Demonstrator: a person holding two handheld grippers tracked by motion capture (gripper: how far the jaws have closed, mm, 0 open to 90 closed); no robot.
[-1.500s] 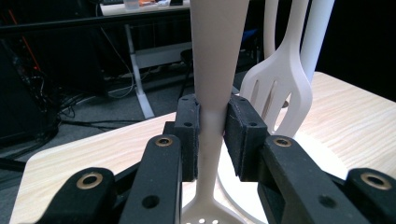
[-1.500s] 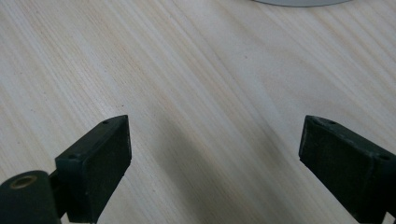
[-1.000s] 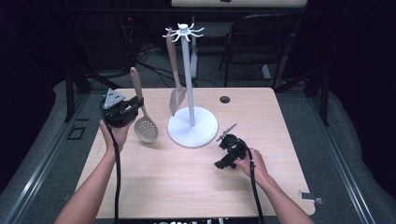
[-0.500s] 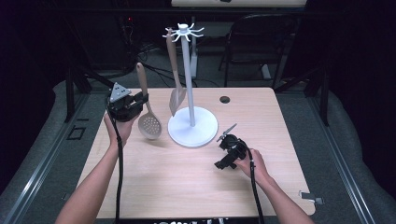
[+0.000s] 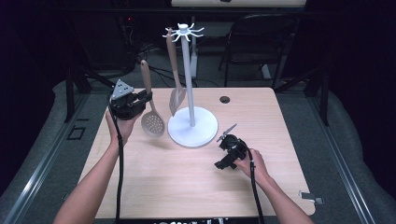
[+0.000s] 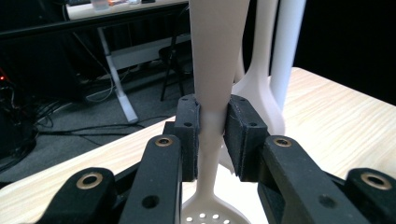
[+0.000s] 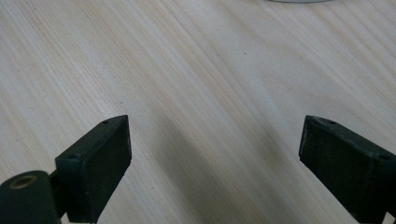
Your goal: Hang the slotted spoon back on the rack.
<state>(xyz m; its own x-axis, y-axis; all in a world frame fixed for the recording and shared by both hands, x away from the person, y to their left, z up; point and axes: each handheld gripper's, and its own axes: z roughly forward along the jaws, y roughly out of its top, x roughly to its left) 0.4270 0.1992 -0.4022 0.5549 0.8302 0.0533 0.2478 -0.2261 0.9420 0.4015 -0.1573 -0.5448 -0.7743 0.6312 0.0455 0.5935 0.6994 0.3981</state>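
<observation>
A: Dark surroundings frame a pale wooden table (image 5: 187, 186) with light grain; behind it stand black chair frames and trailing cables. What stands at the middle of the table?

B: A white metal utensil stand (image 5: 191, 126): round flat base, slim upright pole, and a ring of small hooks at the top. A beige flat spatula (image 5: 175, 74) hangs from one hook, blade down, just above the base.

A: And the left tool?

B: The left tool (image 5: 148, 97), black with a grey three-cornered plate on top, is held up left of the stand. It is clenched on the handle of a beige slotted spoon with a round perforated bowl (image 5: 152, 122). In the left gripper view the two black pads (image 6: 189, 135) press the narrow neck of the slotted spoon (image 6: 212, 98) from both sides; the handle widens upward and the perforated bowl hangs below the pads.

A: Where does that spoon lie relative to the stand?

B: It is roughly upright, bowl downward, just left of the base and near the hanging spatula. Whether the bowl touches the table cannot be told from the high view.

A: And the right tool?

B: The right tool (image 5: 226, 134) rests low over the table, right of the base and well apart from the spoon. In the right gripper view it (image 7: 212, 154) is released: the jaws stand wide over bare wood, nothing between them.
</observation>
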